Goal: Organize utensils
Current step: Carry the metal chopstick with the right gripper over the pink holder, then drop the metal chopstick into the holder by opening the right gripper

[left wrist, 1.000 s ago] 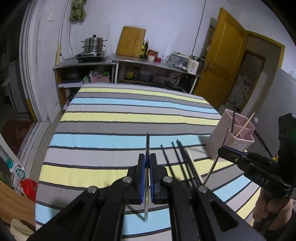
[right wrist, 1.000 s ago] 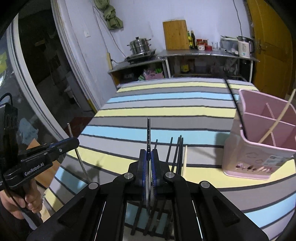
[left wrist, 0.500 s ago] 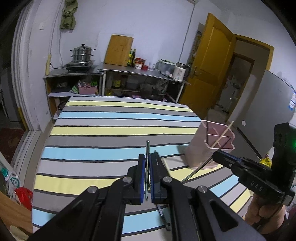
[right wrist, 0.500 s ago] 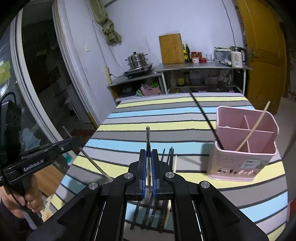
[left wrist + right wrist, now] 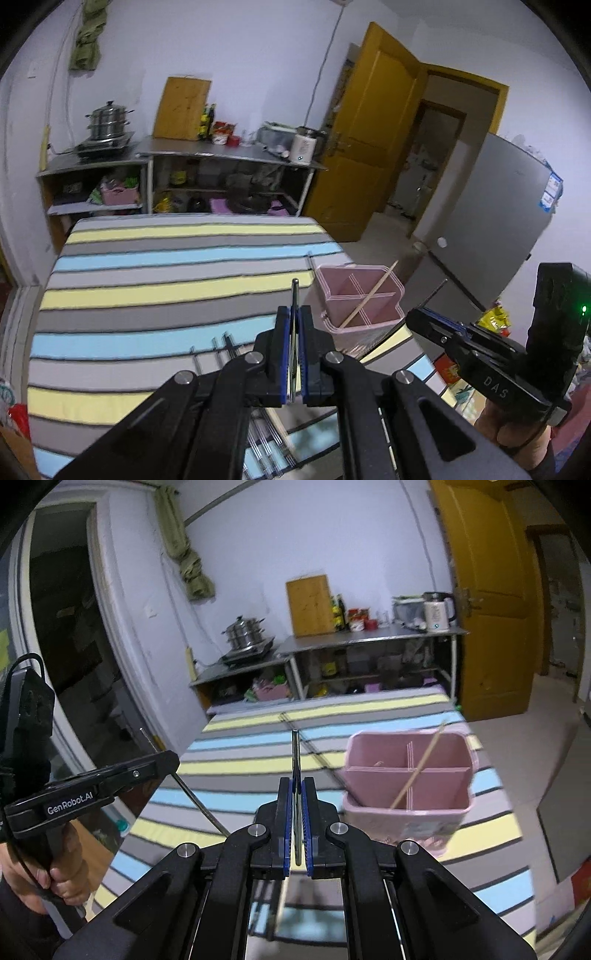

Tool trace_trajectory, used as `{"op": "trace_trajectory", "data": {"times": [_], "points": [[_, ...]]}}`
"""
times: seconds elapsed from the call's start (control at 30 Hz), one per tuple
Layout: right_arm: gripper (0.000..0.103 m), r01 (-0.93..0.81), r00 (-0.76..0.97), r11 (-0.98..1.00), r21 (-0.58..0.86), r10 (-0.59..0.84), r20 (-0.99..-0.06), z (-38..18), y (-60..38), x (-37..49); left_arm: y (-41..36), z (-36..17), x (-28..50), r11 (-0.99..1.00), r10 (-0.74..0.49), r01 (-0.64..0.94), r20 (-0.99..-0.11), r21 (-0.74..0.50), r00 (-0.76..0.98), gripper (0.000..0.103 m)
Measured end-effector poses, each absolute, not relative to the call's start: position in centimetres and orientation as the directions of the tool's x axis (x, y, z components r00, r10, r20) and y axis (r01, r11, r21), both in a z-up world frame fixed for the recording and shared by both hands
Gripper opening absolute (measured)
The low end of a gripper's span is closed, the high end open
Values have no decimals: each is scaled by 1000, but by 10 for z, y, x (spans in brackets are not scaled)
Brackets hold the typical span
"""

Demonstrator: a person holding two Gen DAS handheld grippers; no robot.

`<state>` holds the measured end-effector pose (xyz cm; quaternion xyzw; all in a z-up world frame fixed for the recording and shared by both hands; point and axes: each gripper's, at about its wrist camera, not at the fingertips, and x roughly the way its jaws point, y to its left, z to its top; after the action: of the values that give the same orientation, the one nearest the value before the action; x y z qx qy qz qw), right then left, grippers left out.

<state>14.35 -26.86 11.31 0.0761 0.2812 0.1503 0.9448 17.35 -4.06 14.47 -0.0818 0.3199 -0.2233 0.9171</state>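
Left gripper (image 5: pixel 294 334) clamped tight on a thin dark chopstick (image 5: pixel 294 291), jaws nearly closed with only the stick between the blue pads (image 5: pixel 282 350); stick pointing forward and up, past the fingertips. Same gripper seen from the right wrist view at the left edge (image 5: pixel 162 762), its chopstick (image 5: pixel 192 794) running through the jaws, slanted down toward the near right.

Right gripper (image 5: pixel 295 805) likewise pinched shut on a second dark chopstick (image 5: pixel 295 753), pads (image 5: pixel 306 812) pressed against it from both sides, tip standing up above the fingers. Seen from the left wrist view at the right (image 5: pixel 415 315), with a thin stick tip (image 5: pixel 434 291) poking out beyond the jaws.

Pink utensil holder (image 5: pixel 360 332) stood on the striped tablecloth (image 5: pixel 166 295) near the table's right edge, divided into four compartments, one pale wooden chopstick (image 5: pixel 369 299) leaning diagonally inside. In the right wrist view, holder (image 5: pixel 408 816) just right of the gripper, wooden stick (image 5: pixel 417 768) crossing the dividers.

More dark chopsticks (image 5: pixel 225 339) lay loose on the cloth, near side, just left of the holder, partly hidden behind the left gripper's arms. Exact number impossible to tell through blur.

Far side: steel counter (image 5: pixel 221 151), steamer pot (image 5: pixel 109 122), wooden cutting board (image 5: pixel 181 109), yellow door (image 5: pixel 369 129).
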Motion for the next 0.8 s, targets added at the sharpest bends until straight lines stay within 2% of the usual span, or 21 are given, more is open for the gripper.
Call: {"op": "trace_trajectory", "data": {"times": [0.4,0.8], "points": [[5,-161,866,961,223,246,-436,151,-322,161,-86,180,216,845,-535,428,-480,-321,695,5],[5,-120,852,963,243,225,-472,124,-337,197,-112,143,243,850,-526,417,-534,-322,662,5]]}}
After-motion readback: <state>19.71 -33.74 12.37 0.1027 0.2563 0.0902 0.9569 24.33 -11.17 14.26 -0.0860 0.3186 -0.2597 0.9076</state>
